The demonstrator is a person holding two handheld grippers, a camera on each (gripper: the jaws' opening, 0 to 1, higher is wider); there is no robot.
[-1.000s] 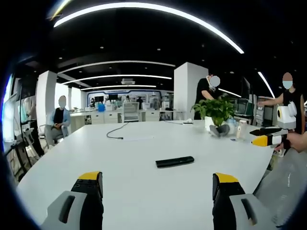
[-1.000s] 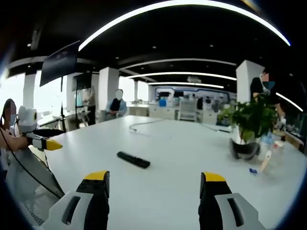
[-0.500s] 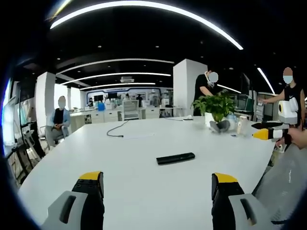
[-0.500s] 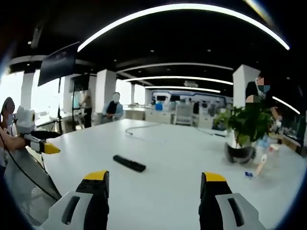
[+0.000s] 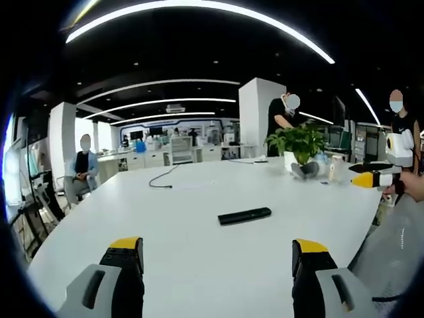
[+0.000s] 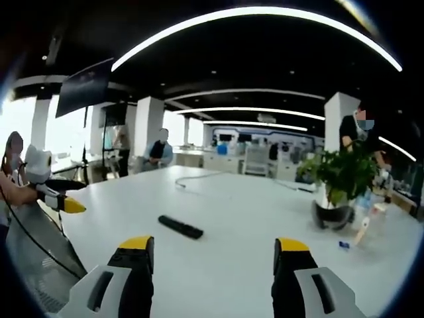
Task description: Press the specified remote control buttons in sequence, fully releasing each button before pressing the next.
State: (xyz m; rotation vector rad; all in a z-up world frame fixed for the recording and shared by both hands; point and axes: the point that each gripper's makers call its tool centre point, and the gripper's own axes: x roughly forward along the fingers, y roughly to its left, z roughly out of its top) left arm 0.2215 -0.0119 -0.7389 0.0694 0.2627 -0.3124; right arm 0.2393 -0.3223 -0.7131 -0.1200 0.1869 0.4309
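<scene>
A black remote control (image 5: 244,215) lies flat on the white counter (image 5: 179,232), out in its open middle and well apart from every edge. In the right gripper view the same remote control (image 6: 180,226) sits ahead and left of centre, long side slanting.

The left gripper (image 5: 216,255) hovers above the near edge of the counter, its yellow-tipped fingers (image 5: 126,244) spread wide with nothing between them. The right gripper (image 6: 214,253) hangs likewise over its own edge, fingers (image 6: 289,246) wide apart and empty. Neither touches the remote.

Toward the far right corner in the left gripper view stands a potted plant (image 5: 299,147), with a small bottle (image 5: 334,170) beside it. A dark cable (image 5: 161,179) trails across the far side of the counter. People sit and stand beyond the counter's far edges.
</scene>
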